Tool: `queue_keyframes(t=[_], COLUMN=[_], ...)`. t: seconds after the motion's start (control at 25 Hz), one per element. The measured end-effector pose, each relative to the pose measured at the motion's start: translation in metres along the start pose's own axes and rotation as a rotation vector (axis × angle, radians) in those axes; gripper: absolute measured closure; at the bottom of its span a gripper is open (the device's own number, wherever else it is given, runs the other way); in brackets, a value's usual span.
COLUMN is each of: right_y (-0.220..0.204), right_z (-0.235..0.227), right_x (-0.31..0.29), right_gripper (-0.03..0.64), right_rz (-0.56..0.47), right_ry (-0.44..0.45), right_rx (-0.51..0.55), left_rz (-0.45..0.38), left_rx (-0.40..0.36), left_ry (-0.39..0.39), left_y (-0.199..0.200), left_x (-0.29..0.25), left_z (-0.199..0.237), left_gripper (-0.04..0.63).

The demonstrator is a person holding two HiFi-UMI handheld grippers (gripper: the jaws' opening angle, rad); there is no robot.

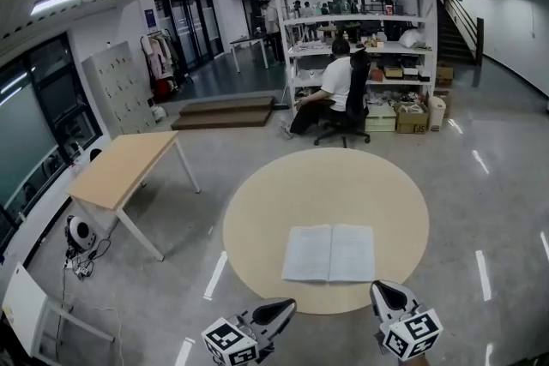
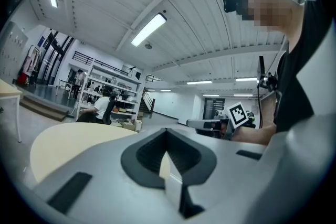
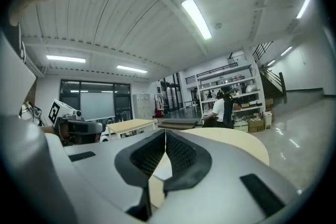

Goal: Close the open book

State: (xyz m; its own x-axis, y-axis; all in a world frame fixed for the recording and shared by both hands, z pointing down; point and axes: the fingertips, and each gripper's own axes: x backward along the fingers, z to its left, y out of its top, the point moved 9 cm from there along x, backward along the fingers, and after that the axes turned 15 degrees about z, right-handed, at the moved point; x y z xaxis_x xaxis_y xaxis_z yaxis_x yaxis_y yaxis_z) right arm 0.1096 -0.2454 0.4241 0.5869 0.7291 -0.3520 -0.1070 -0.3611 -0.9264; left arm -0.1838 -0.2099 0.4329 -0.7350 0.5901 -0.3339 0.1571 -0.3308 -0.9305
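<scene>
The book lies open on the table, so closing it is left to you. Your left hand-held gripper and right hand-held gripper hover near it, jaws together, empty.

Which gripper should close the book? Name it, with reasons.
Right, probably: the right gripper sits by the right corner of the open book; the left gripper hangs slightly farther off. Both are shut.

Grey two-jaw right gripper: ribbed black fingers meeting at the tips, nothing between them. Beyond: round pale-wood worktop; rectangular light-wood table; white shelving unit, seated person before it; left gripper, far left.
</scene>
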Motion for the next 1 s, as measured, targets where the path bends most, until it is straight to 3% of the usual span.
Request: queue_keyframes(t=[0.28, 0.56, 0.88, 1.0], right_y=[0.002, 0.013, 0.037, 0.035], right_z=[-0.013, -0.016, -0.023, -0.023], right_x=[-0.035, -0.064, -0.064, -0.066], right_gripper=[0.617, 0.617, 0.617, 0.617], right_rz=[0.015, 0.014, -0.060, -0.057], right_ry=[0.013, -0.055, -0.222, -0.257], right_rx=[-0.051, -0.082, -0.124, -0.141], left_rz=[0.039, 0.040, 0.037, 0.065], left_rx=[0.009, 0.020, -0.012, -0.077], left_ry=[-0.031, -0.110, -0.291, -0.359], left_y=[0.022, 0.033, 0.048, 0.037], left_x=[-0.021, -0.042, -0.059, -0.072], left_z=[0.024, 0.066, 0.102, 0.117], left_gripper=[0.603, 0.603, 0.603, 0.603])
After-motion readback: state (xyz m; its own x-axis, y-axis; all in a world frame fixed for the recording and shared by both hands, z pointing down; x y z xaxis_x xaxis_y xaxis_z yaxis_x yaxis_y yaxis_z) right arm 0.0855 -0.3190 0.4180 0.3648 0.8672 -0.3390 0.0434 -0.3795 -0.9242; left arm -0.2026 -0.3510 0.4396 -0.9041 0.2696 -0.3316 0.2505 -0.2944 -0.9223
